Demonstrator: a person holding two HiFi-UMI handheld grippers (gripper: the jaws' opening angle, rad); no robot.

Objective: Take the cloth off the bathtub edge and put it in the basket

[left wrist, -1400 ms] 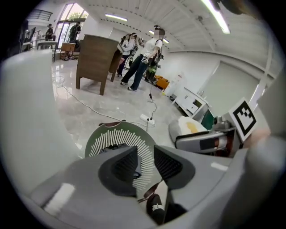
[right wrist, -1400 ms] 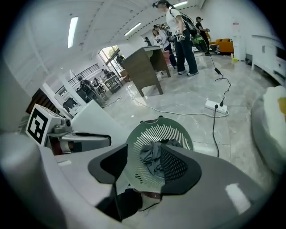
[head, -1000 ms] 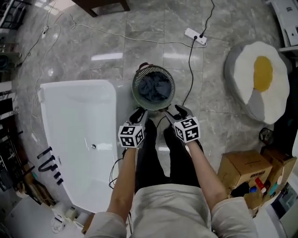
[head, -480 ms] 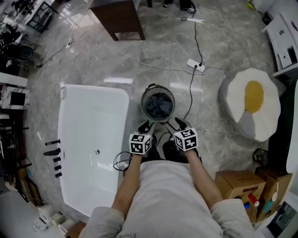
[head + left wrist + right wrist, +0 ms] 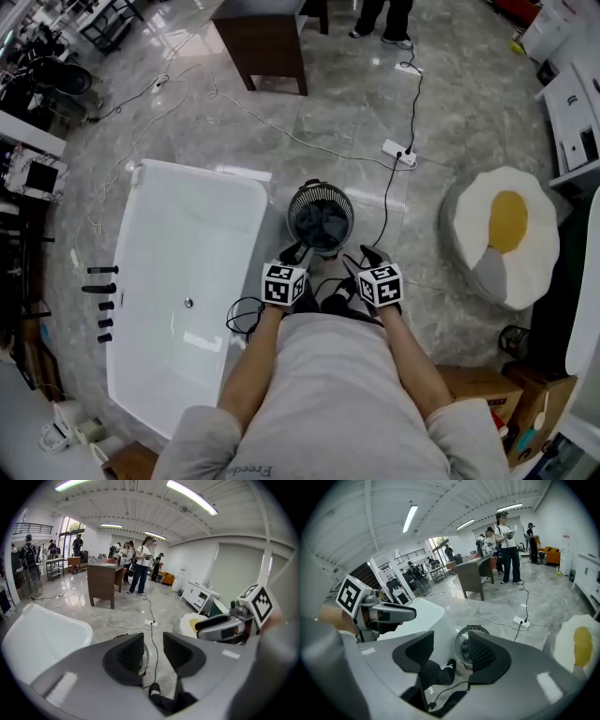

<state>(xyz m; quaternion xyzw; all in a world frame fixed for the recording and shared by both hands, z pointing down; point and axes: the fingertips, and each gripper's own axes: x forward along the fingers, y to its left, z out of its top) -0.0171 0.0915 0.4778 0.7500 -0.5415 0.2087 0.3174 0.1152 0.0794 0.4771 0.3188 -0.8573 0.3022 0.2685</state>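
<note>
The round grey slatted basket [image 5: 321, 217] stands on the floor by the white bathtub's [image 5: 187, 281] right rim, with a dark cloth [image 5: 321, 227] bunched inside it. No cloth shows on the tub edge. My left gripper [image 5: 293, 253] and right gripper [image 5: 363, 256] hover side by side just short of the basket, both open with nothing between their jaws. In the left gripper view the jaws [image 5: 153, 651] frame a strip of the basket [image 5: 143, 660]. In the right gripper view the basket [image 5: 463, 641] sits just beyond the jaws [image 5: 451, 656].
A power strip [image 5: 397, 154] with a cable lies on the marble floor beyond the basket. An egg-shaped cushion [image 5: 506, 234] sits to the right, cardboard boxes [image 5: 483, 384] at lower right, a brown table [image 5: 262, 42] farther off. Black fixtures [image 5: 101, 305] line the tub's left side. People [image 5: 140, 562] stand far off.
The head view has pulled up and back, so more of the room shows. Both grippers stay open in front of the basket, a little farther from it than before.
</note>
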